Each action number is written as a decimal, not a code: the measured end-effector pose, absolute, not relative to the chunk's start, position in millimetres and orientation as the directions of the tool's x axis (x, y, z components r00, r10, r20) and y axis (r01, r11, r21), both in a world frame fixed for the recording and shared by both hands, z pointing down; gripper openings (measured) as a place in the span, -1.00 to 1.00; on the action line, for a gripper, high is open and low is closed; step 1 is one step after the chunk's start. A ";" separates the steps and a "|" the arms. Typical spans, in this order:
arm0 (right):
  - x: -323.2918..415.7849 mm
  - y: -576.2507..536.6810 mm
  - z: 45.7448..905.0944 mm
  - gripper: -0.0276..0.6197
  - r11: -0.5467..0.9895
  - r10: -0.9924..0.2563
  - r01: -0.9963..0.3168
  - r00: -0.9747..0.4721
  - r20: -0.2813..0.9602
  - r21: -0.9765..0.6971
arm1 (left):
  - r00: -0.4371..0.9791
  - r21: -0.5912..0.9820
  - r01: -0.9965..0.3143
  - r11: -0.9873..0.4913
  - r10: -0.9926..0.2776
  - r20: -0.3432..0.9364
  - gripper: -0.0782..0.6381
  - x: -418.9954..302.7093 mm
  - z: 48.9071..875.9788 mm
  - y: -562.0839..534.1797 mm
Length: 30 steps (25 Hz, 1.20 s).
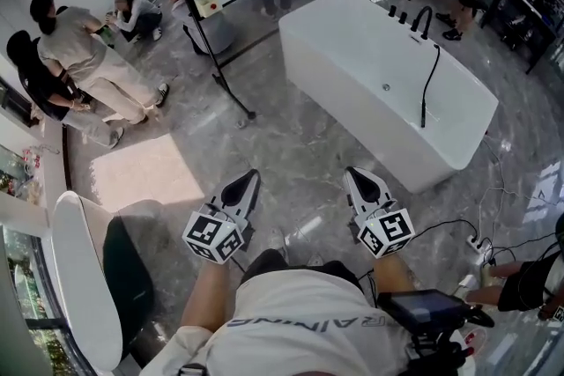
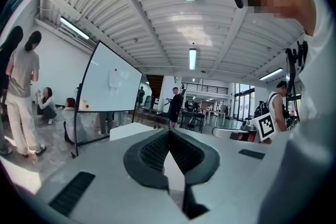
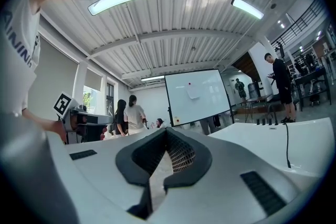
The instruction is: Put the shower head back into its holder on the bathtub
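Left gripper (image 1: 250,179), right gripper (image 1: 355,175): both tongs pressed together, empty, close before you. Bathtub (image 1: 370,123) well apart, ahead. Shower head (image 1: 423,117) trails on black hose from faucet (image 1: 424,17) end, out of holder. Nothing done yet; your approach, grasp and reseating all remain.

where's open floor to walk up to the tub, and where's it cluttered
Open: marble floor from the left claw and right claw up to the bathtub's near side. Crowded: whiteboard stand foot at left, power strip and cables at right, faucet and shower hose at the tub's far end.
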State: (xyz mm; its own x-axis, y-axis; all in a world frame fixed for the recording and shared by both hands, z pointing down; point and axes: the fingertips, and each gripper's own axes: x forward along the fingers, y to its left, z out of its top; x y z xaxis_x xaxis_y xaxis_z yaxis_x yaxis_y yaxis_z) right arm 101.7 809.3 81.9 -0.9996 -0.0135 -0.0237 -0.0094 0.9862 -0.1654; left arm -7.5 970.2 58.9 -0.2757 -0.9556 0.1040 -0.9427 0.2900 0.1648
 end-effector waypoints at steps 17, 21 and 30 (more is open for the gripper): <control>17.5 700.0 86.5 -0.91 0.956 -0.253 -0.256 -0.967 0.040 -0.146 | -0.050 0.204 -0.977 0.062 -0.997 0.066 -0.74 -134.1 68.7 835.4; -31.6 697.2 80.8 -0.91 0.953 -0.274 -0.279 -0.960 0.057 -0.118 | -0.023 0.216 -0.976 0.038 -0.997 0.072 -0.74 -186.7 70.0 830.1; -110.5 687.1 90.5 -0.91 0.942 -0.310 -0.321 -0.944 0.111 -0.100 | 0.024 0.248 -0.969 -0.003 -0.996 0.081 -0.74 -271.5 93.6 815.1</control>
State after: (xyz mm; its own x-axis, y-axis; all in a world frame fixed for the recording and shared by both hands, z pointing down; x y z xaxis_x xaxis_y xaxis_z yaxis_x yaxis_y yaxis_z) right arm -110.5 687.1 90.5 -0.9442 -0.3099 0.1113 -0.3209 0.9418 -0.1001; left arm -271.5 815.1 93.6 0.0240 -0.9964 0.0814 -0.9688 -0.0031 0.2477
